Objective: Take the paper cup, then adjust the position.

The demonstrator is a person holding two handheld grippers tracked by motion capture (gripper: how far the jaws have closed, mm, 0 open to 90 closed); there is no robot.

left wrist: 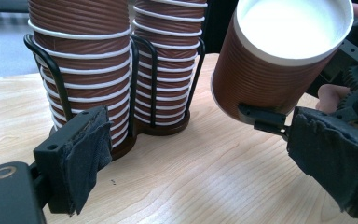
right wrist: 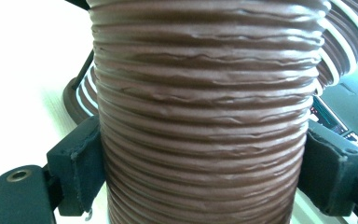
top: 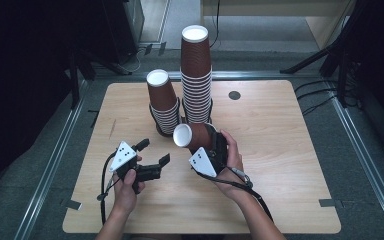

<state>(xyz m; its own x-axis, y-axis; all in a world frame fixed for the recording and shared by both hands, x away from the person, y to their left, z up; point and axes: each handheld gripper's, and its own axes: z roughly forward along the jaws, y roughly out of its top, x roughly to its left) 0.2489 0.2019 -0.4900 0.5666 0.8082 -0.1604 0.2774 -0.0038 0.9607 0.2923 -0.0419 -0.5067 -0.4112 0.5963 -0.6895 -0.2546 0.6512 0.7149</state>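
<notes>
A single brown ribbed paper cup hangs tilted above the wooden table, its white mouth turned left. My right gripper is shut on it, one pad pressing each side. Behind it a black wire holder carries a short stack of cups and a tall stack. My left gripper hovers open just left of the held cup, nothing between its pads.
A round dark grommet sits in the table's far right part. Black stand legs and cables lie on the floor beyond the back and right edges. Bare wood stretches to the right of my hands.
</notes>
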